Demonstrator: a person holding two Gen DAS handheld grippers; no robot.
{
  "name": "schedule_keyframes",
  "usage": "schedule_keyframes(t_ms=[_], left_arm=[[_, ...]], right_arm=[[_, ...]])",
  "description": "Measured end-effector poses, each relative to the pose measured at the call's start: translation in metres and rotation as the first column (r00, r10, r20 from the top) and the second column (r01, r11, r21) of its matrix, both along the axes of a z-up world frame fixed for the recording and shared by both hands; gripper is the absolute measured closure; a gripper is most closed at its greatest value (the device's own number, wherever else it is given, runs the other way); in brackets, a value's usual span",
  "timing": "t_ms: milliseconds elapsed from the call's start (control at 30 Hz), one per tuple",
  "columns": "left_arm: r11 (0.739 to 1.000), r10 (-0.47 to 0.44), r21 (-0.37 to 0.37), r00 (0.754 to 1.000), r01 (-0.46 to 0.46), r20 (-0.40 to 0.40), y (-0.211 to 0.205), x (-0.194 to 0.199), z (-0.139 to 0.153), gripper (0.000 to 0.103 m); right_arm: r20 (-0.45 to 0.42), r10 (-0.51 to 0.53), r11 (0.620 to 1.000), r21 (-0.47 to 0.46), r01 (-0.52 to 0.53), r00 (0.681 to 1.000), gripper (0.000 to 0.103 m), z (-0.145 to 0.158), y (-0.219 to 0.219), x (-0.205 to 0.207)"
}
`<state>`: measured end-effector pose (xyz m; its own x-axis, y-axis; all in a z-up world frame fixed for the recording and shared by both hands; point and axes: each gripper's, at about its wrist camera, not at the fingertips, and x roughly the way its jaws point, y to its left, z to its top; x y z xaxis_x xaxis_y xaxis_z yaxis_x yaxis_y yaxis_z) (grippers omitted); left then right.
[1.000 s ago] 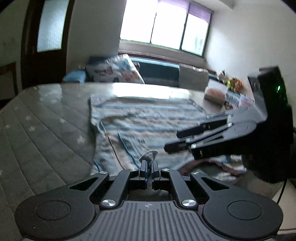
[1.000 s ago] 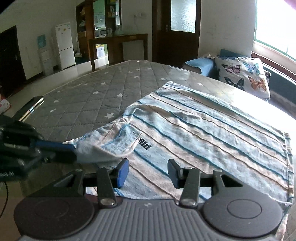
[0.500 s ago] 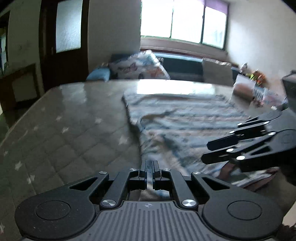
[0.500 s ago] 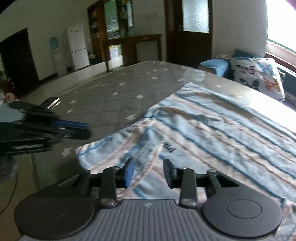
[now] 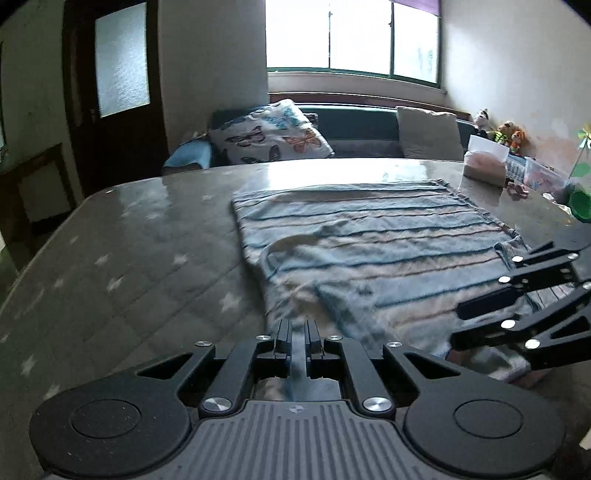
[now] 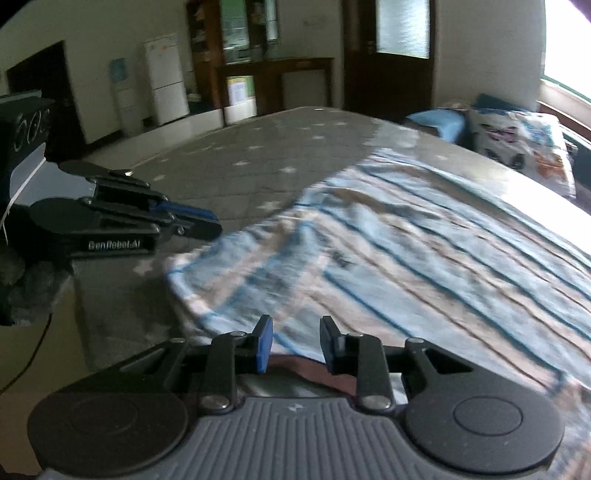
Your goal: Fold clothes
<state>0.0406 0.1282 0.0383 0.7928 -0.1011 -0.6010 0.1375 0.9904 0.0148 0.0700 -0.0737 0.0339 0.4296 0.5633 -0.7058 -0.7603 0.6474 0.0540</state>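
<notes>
Left gripper [image 5: 297,328] jaws narrowly apart over the striped shirt's [image 5: 369,251] near edge, nothing clearly pinched, right gripper [image 6: 295,341] jaws wide and empty, shirt spread flat on the star-quilted mattress [image 5: 129,266], butterfly pillow [image 5: 273,136] beyond the shirt

A bright window [image 5: 352,35] lights pale walls above a teal sofa [image 5: 354,127] (butterfly cushion [image 5: 275,134] at its end). A dark door [image 5: 118,85] stands left; a white fridge [image 6: 164,79] stands further off.

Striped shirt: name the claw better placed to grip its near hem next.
Probably right. The right claw is wide open directly over the near hem of the striped shirt; the left claw sits off its side edge, over the mattress, barely parted.
</notes>
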Motion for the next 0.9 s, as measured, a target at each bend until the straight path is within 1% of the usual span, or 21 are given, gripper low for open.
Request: schedule_keyframes(t_ms=[167, 300, 400, 467, 633, 667, 700, 767, 833, 900], left_arm=[[1.000, -0.016, 0.010, 0.999, 0.016, -0.029, -0.010, 0.034, -0.012, 0.095], [1.000, -0.017, 0.008, 0.998, 0.018, -0.059, -0.011, 0.046, -0.023, 0.095], [1.000, -0.012, 0.009, 0.998, 0.013, -0.064, -0.010, 0.046, -0.026, 0.094], [1.000, -0.016, 0.012, 0.998, 0.016, -0.064, -0.011, 0.043, -0.025, 0.089], [0.997, -0.053, 0.051, 0.997, 0.056, -0.057, -0.017, 0.021, -0.018, 0.083], [0.996, -0.064, 0.063, 0.996, 0.067, -0.054, -0.019, 0.015, -0.016, 0.081], [0.994, -0.073, 0.074, 0.996, 0.077, -0.051, -0.019, 0.009, -0.014, 0.079], [0.990, -0.099, 0.099, 0.994, 0.103, -0.045, -0.021, -0.007, -0.010, 0.073], [0.985, -0.121, 0.122, 0.992, 0.126, -0.043, -0.022, -0.020, -0.007, 0.072], [0.979, -0.142, 0.143, 0.989, 0.147, -0.046, -0.024, -0.032, -0.006, 0.069]], right_arm=[[0.005, -0.116, 0.993, -0.030, 0.116, 0.993, 0.076, 0.000, -0.039, 0.009], [0.020, -0.199, 0.979, -0.043, 0.199, 0.980, 0.075, 0.001, -0.072, 0.012], [0.021, -0.252, 0.966, -0.050, 0.253, 0.968, 0.075, -0.002, -0.093, 0.013], [0.018, -0.281, 0.958, -0.055, 0.282, 0.959, 0.075, -0.004, -0.105, 0.013], [0.011, -0.354, 0.933, -0.067, 0.354, 0.935, 0.075, -0.011, -0.134, 0.015], [0.010, -0.361, 0.930, -0.069, 0.361, 0.933, 0.075, -0.013, -0.138, 0.014], [0.012, -0.355, 0.932, -0.070, 0.355, 0.935, 0.075, -0.014, -0.140, 0.010], [0.022, -0.338, 0.938, -0.076, 0.338, 0.941, 0.075, -0.012, -0.142, 0.004], [0.032, -0.307, 0.947, -0.086, 0.308, 0.951, 0.074, -0.009, -0.145, -0.006], [0.040, -0.276, 0.954, -0.109, 0.279, 0.960, 0.074, -0.009, -0.146, -0.013]])
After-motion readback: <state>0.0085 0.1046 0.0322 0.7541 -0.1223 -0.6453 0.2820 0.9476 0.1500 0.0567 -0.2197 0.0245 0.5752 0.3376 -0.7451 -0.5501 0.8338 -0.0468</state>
